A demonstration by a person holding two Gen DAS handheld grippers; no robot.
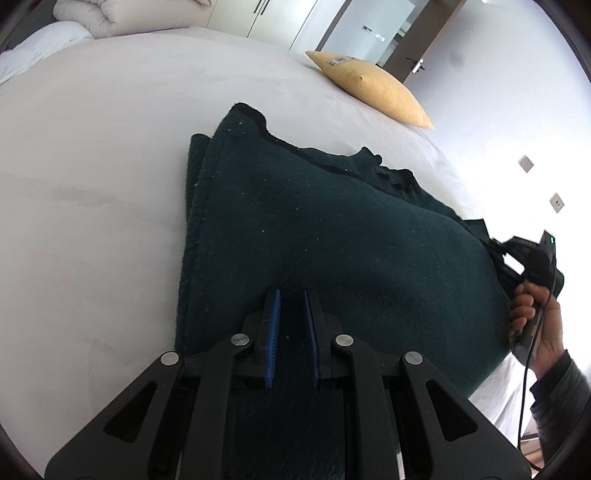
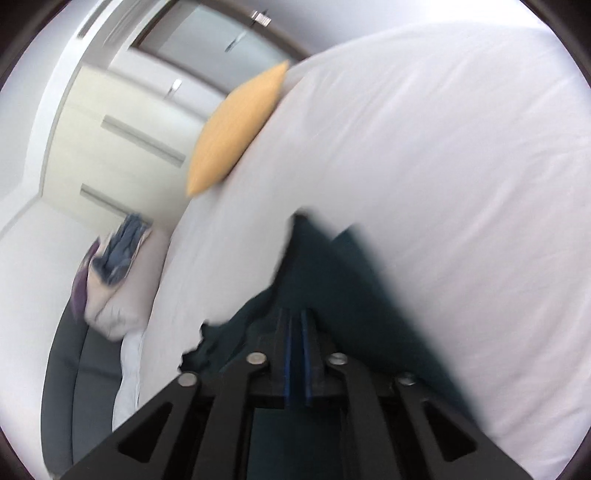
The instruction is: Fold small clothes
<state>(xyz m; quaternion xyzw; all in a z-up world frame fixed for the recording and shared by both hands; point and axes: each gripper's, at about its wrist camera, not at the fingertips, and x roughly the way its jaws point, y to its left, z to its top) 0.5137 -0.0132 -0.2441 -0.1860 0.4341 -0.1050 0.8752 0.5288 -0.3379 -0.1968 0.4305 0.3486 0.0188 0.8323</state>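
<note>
A dark green knit garment (image 1: 325, 236) lies on the white bed (image 1: 92, 184), partly folded, its left edge doubled over. My left gripper (image 1: 291, 295) hovers low over the garment's near edge with its blue pads a small gap apart, holding nothing I can see. My right gripper (image 2: 297, 317) is shut on the dark green garment (image 2: 332, 280) at its right edge; the view is blurred. In the left wrist view the right gripper (image 1: 513, 254) and the hand holding it show at the garment's right side.
A yellow cushion (image 1: 373, 88) lies at the bed's far side; it also shows in the right wrist view (image 2: 236, 129). White bedding (image 1: 110, 14) is piled at the far left. A pillow with a blue cloth (image 2: 118, 254) lies off the bed's edge. Wardrobe doors stand behind.
</note>
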